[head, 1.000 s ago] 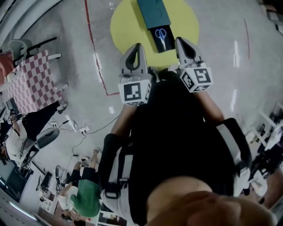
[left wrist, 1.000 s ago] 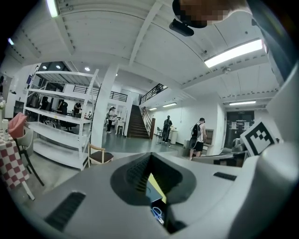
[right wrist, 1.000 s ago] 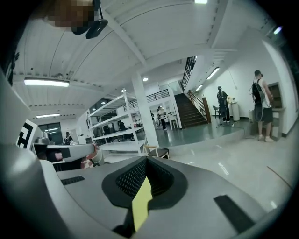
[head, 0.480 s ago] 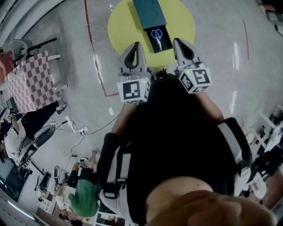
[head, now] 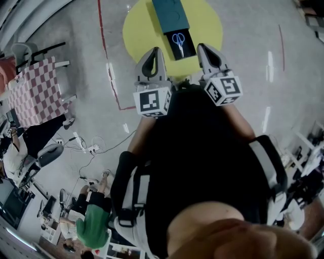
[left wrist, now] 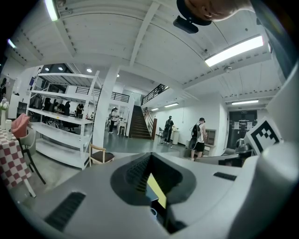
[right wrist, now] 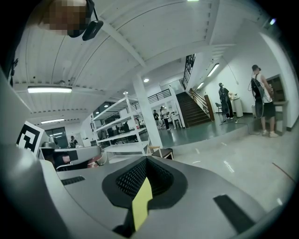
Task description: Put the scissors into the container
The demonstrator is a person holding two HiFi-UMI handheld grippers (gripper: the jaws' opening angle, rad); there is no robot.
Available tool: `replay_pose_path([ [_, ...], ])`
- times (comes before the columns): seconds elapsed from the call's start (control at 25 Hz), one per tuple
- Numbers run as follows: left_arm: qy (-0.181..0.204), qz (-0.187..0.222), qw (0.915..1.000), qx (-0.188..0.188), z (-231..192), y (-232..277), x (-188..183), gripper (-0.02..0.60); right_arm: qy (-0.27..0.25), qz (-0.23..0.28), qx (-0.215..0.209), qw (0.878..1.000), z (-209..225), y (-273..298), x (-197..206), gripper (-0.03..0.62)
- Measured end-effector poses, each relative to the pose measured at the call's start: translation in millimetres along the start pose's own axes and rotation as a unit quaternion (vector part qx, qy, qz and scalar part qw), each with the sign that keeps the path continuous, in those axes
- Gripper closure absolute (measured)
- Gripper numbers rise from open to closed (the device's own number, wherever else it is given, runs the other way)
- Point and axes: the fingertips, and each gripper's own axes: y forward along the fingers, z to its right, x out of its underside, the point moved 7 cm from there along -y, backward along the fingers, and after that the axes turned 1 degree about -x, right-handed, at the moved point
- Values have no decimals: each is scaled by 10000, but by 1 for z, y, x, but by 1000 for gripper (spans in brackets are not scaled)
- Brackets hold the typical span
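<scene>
There are two grippers, one pair of scissors, one container and one round yellow table [head: 144, 30].

The left gripper [head: 153, 53] and the right gripper [head: 205, 49] are held side by side above the table's near edge, well short of the scissors [head: 178, 39]. Each gripper carries one marker cube, the left one [head: 153, 101] and the right one [head: 225, 89].

In the left gripper view the left gripper [left wrist: 154, 189] has its jaws drawn together to a thin slit, with nothing between them. In the right gripper view the right gripper [right wrist: 140, 203] stands the same way, closed and empty.

The blue-handled scissors lie on the black near end of the container [head: 168, 12], between the two grippers and beyond them. The rest of the container is teal.

The picture's top edge cuts off the container's far end and the far side of the table. The scissors' blades are too small to make out.

Through each gripper's slit only a sliver of yellow table shows. The left slit also shows a dark strip and a pale curve too small to name.

The holder's black-clad body covers most of the floor [head: 283, 76] in the lower head view. One red line [head: 104, 45] runs across the floor. To the left stands one chequered cloth [head: 35, 93], and one person in a green top [head: 93, 226] stands below it.
</scene>
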Motion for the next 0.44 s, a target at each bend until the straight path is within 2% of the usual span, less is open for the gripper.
replay_pose_path([
  [0.16,15,-19,10000,25,3,0,-1,584,-16,2,-20,10000,0,-2,-1,597],
  [0.28,278,-116,9995,92,1,1,6,584,-22,-13,-16,10000,1,-1,0,597],
  [0.44,354,-162,9992,118,1,2,10,584,-43,-36,-20,10000,3,0,2,597],
])
